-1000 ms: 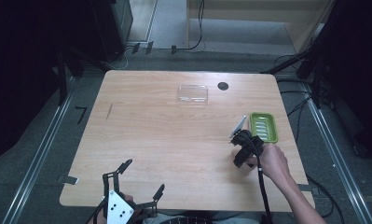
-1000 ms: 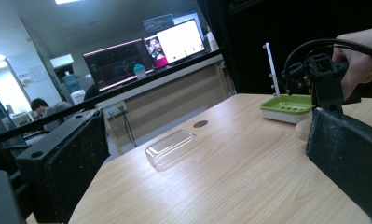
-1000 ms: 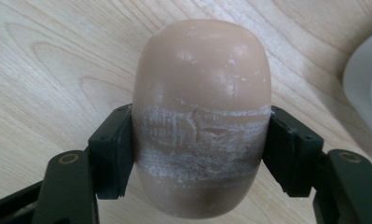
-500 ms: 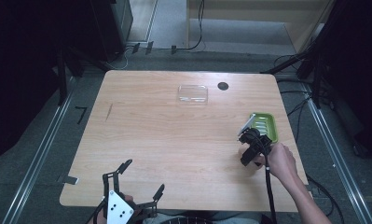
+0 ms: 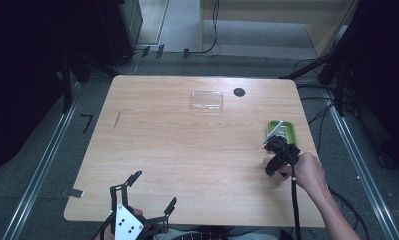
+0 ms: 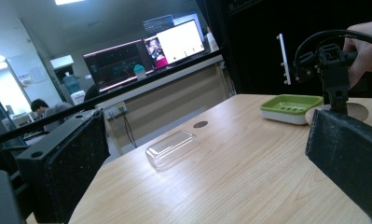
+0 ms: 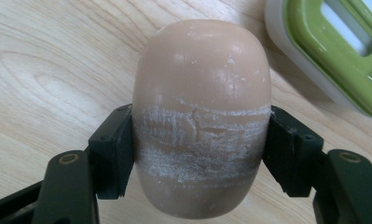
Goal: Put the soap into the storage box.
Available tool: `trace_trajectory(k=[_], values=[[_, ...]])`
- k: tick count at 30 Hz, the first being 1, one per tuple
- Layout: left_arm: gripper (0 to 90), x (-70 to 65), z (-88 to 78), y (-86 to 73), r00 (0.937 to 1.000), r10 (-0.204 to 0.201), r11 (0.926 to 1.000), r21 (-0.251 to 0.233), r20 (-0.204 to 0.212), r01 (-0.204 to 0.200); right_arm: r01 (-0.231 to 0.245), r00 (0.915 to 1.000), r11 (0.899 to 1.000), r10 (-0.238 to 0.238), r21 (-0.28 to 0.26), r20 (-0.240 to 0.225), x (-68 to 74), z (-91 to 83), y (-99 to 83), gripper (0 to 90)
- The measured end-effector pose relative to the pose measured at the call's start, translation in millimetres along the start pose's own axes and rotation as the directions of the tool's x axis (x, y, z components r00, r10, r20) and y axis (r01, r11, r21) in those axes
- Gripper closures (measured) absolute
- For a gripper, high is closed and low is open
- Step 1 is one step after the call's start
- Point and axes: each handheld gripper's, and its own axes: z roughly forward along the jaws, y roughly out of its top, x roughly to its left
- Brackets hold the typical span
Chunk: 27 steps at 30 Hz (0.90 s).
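Note:
My right gripper (image 7: 200, 154) is shut on a peach-coloured oval soap bar (image 7: 200, 116), its pads (image 7: 111, 154) pressing on both scuffed sides. The soap hangs just above the wood beside a green soap dish (image 7: 347, 56). In the high view the right gripper (image 5: 276, 150) sits at the near end of the dish (image 5: 287, 131), at the table's right side. The left gripper view shows the soap (image 6: 311, 115) low beside the dish (image 6: 291, 105). At the table's near left edge my left gripper (image 5: 152, 192) stands open with nothing between its fingers.
A clear plastic lid (image 5: 206, 100) lies at the back middle of the wooden table (image 5: 187, 150), with a round black hole (image 5: 239, 92) just right of it. The lid (image 6: 171, 147) also appears in the left gripper view. Black frames and cables surround the table.
My right gripper has carried the soap to the right, up to the near end of the green dish. The left gripper has stayed in place.

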Motion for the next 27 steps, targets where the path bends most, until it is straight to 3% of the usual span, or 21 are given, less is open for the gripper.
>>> trace_trajectory(k=[27], values=[[0.0,-0.6,0.1,0.4,1.0,0.003,1.0,0.001,0.0,-0.003,-0.054,0.9984,0.999,0.054,-0.01,0.019,-20.0,-6.5,-10.3,33.3]])
